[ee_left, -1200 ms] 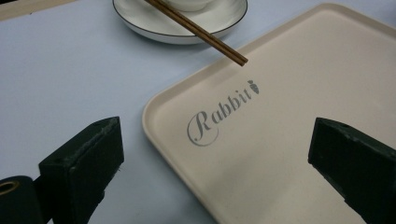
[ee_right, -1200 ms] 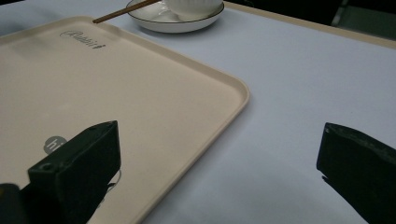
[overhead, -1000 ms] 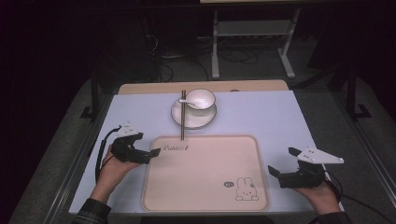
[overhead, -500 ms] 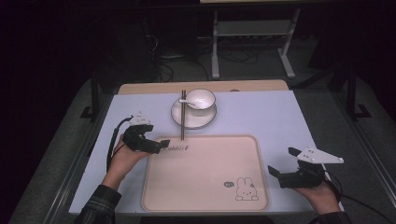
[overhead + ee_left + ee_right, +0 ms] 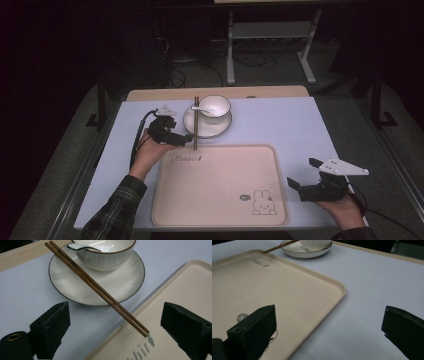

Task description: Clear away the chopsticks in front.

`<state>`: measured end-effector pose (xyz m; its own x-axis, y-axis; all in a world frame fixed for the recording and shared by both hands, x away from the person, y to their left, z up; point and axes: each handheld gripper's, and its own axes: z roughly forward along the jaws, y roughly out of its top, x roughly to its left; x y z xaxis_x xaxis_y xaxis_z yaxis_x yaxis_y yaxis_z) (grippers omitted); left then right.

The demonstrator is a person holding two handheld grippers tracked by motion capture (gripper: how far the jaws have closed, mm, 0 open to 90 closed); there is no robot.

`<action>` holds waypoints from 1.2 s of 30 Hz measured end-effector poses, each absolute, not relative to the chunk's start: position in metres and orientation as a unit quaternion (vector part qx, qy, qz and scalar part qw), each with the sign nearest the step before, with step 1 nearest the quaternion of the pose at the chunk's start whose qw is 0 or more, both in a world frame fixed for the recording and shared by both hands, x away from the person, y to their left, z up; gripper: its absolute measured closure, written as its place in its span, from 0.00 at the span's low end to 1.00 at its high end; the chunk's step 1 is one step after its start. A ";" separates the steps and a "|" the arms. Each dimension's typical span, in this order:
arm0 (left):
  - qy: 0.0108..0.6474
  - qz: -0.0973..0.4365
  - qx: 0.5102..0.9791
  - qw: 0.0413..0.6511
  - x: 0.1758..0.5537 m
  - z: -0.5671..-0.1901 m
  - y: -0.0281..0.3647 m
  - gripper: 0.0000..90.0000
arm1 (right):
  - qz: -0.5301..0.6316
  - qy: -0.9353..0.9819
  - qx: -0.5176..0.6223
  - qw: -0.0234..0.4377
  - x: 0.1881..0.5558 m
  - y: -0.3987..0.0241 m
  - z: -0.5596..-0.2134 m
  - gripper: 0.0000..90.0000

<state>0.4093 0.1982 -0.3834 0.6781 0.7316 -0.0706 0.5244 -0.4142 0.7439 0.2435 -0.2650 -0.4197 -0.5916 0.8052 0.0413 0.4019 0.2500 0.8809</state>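
Black jaws of the left gripper [image 5: 112, 327] stand wide apart, though they have just been closing a little, with nothing pressed between them; the near tips of the chopsticks [image 5: 100, 288] lie in the gap ahead. Taking the plate [image 5: 62, 277] as landmark: the wooden pair lies side by side across its left part, the near ends overhanging its rim onto the corner of the beige tray [image 5: 180, 290], the far ends past its far edge. Their long axis runs away from the person, so the jaws meet it crosswise. On that plate stands the bowl [image 5: 212, 106] with a spoon [image 5: 201, 108]. Well away from the plate, beside the tray's right edge on the table [image 5: 295, 125], the right gripper [image 5: 305, 180] rests with jaws apart and empty, so the left is much nearer.
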 end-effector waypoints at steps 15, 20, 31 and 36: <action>0.406 0.143 0.839 0.334 0.461 -0.391 0.170 0.33 | 0.471 0.757 0.399 0.214 0.243 -0.267 -0.420 0.00; 0.413 0.137 0.840 0.325 0.471 -0.402 0.167 0.41 | 0.474 0.754 0.402 0.213 0.244 -0.269 -0.420 0.00; 0.425 0.128 0.839 0.315 0.483 -0.413 0.158 0.54 | 0.480 0.749 0.403 0.216 0.243 -0.272 -0.419 0.00; 0.425 0.131 0.840 0.310 0.487 -0.417 0.156 0.61 | 0.484 0.746 0.405 0.216 0.243 -0.273 -0.418 0.00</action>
<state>0.4865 0.1562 -0.4173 0.6044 0.7955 -0.0436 0.6328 -0.4462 0.6329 0.2428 -0.2726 -0.4181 -0.5795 0.8119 0.0702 0.3949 0.2045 0.8957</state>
